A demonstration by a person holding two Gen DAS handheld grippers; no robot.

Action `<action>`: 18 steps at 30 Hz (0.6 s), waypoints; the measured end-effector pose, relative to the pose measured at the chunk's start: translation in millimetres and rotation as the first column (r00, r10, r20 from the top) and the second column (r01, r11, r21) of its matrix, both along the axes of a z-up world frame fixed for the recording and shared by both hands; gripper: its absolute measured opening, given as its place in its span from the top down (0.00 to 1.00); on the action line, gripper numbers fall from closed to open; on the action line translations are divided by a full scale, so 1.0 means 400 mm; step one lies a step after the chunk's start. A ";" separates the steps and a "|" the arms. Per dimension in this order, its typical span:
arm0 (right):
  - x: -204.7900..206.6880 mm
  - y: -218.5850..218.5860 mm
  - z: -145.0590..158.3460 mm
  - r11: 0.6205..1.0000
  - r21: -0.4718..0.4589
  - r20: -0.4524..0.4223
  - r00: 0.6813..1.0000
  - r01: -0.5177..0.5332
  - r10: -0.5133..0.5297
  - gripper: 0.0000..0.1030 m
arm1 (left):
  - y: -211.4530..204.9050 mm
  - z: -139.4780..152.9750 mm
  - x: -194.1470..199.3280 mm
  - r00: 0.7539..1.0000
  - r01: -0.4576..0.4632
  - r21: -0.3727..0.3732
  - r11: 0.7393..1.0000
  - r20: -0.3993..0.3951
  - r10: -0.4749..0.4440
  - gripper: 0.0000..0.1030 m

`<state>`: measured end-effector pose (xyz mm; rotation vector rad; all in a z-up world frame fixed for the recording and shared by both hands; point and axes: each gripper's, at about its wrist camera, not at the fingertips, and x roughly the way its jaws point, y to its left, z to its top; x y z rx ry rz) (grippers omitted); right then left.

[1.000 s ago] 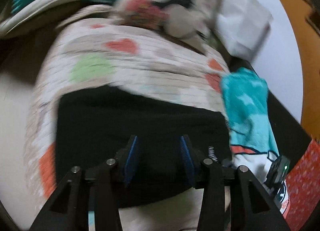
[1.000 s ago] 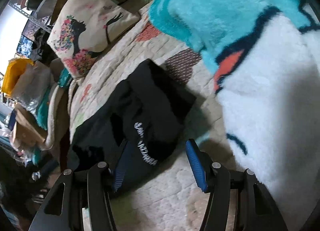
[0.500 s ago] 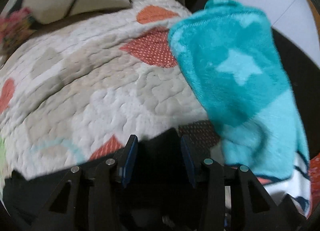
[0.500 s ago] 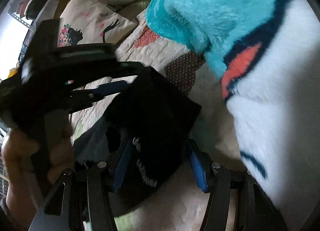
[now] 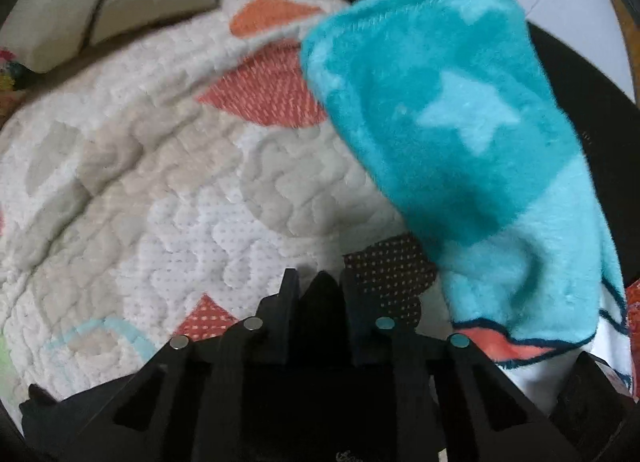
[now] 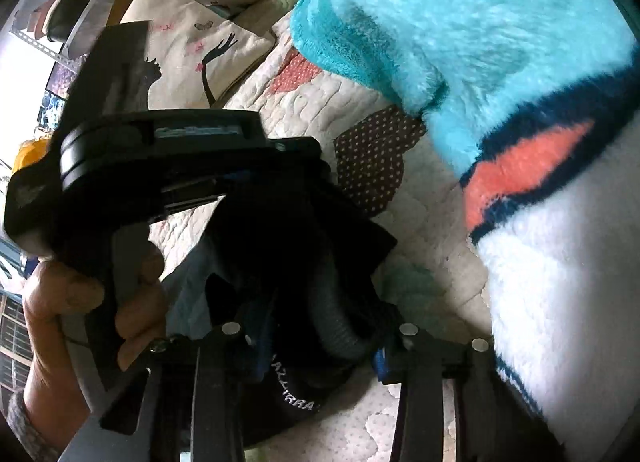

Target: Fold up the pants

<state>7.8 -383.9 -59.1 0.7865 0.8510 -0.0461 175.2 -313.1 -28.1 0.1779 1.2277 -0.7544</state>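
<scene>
Since a second ago your left gripper [image 5: 319,289] has swung across the quilt [image 5: 168,197] from the wide flat of the pants [image 6: 304,254] to their far corner, beside the teal blanket [image 5: 452,129]. Its jaws are closing, and a peak of black cloth stands pinched between the fingers [image 5: 289,294] — the pads press on it. Your right gripper [image 6: 320,346] has barely shifted; its jaws are also closing, with a bunched fold of the pants and their grey waistband between them, the pads against the cloth.

The pants lie on the quilt, bunched — no longer spread flat. Their long axis is hard to read in this state; in the right wrist view the bulk runs from the lower centre, where white lettering shows, up toward the brown dotted patch [image 6: 372,157]. Your left hand [image 6: 92,302] grips the tool's handle at the left of that view. A printed cushion [image 6: 196,53] sits beyond, near the blanket's edge.
</scene>
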 end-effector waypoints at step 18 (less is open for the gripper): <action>-0.040 0.120 0.137 0.978 -0.150 0.140 0.977 -0.142 0.163 0.73 | 0.229 0.195 -0.077 0.984 -0.134 -0.146 0.980 0.098 0.149 0.84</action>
